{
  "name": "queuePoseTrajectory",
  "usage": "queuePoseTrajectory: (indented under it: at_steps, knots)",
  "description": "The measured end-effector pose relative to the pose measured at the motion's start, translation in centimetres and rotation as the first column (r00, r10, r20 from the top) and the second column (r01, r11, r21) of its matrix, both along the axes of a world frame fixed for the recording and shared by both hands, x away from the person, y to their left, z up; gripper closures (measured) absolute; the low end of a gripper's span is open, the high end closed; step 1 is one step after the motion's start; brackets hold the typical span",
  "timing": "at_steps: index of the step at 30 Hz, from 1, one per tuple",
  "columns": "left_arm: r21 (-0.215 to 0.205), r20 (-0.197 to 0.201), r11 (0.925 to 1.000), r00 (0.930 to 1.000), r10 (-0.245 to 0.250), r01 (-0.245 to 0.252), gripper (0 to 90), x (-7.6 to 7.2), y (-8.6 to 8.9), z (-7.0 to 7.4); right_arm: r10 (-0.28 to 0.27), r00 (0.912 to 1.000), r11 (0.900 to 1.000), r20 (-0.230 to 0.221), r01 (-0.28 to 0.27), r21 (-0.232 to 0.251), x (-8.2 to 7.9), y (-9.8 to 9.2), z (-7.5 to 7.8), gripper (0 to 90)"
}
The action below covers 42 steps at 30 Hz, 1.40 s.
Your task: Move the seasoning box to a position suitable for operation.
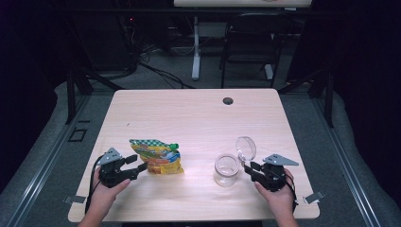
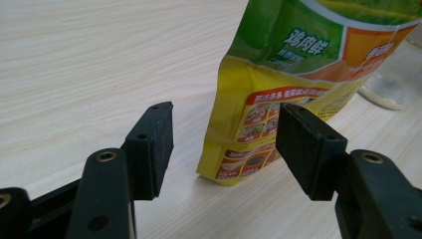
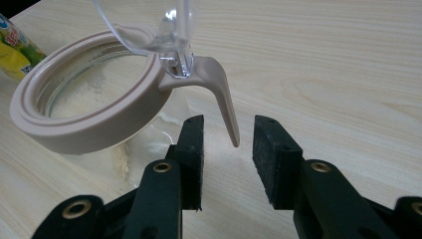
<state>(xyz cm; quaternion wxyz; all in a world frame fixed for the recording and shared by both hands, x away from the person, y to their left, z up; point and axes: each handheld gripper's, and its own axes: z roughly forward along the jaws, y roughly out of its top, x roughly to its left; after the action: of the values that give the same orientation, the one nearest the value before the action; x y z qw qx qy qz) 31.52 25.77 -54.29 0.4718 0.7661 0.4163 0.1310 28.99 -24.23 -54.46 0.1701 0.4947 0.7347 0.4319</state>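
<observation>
Standing apart on the pale counter (image 1: 198, 118) are a yellow-and-green seasoning pouch (image 1: 158, 156) and a glass jar (image 1: 226, 169) with its clear hinged lid (image 1: 246, 147) tipped up and open; a little pale powder is showing at the jar's bottom. The step in hand looks like a pause after pouring, with both things set down and let go. The left claw (image 1: 135, 165) is sitting with its jaws wide apart and nothing pressed between them; in the left gripper view the pouch (image 2: 278, 94) is just ahead of the pads, its lower corner lying in line with the gap but clear of both. The right claw (image 1: 249, 166) is also standing apart, holding nothing; in the right gripper view the jar's beige rim (image 3: 84, 134) is lying ahead and to the left, and the lid's beige latch (image 3: 224, 99) is hanging just above and ahead of the gap, untouched. Judging from this, the next move is calling for the right claw to tip the lid down onto the rim and press the latch closed.
</observation>
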Motion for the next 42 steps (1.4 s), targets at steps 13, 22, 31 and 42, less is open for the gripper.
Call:
queuePoseTrajectory:
  at_steps: [13, 22, 31, 42]
  knots:
    - [-0.032, -0.039, 0.9967, 0.9964, -0.076, 0.074, 38.8, 0.9, -0.6, -0.4, -0.012, 0.9999, 1.0, -0.004, 0.012, 0.022, 0.0, -0.2, -0.1, 65.4]
    - [0.007, -0.011, 0.9963, 0.9963, -0.085, 0.085, 41.5, 0.6, -1.2, -0.5, -0.014, 0.9999, 1.0, -0.007, 0.014, 0.024, 0.0, -0.2, -0.2, 65.2]
    - [-0.026, -0.021, 0.9958, 0.9958, -0.089, 0.088, 53.1, -0.1, -0.6, -0.7, -0.018, 0.9998, 0.999, -0.01, 0.019, 0.026, 0.1, -0.2, -0.2, 65.3]
    - [0.014, -0.04, 0.9927, 0.9921, -0.119, 0.119, 63.7, -1.3, -0.8, -0.1, -0.016, 0.9998, 0.999, -0.013, 0.016, 0.03, 0.2, -0.2, -0.3, 65.4]
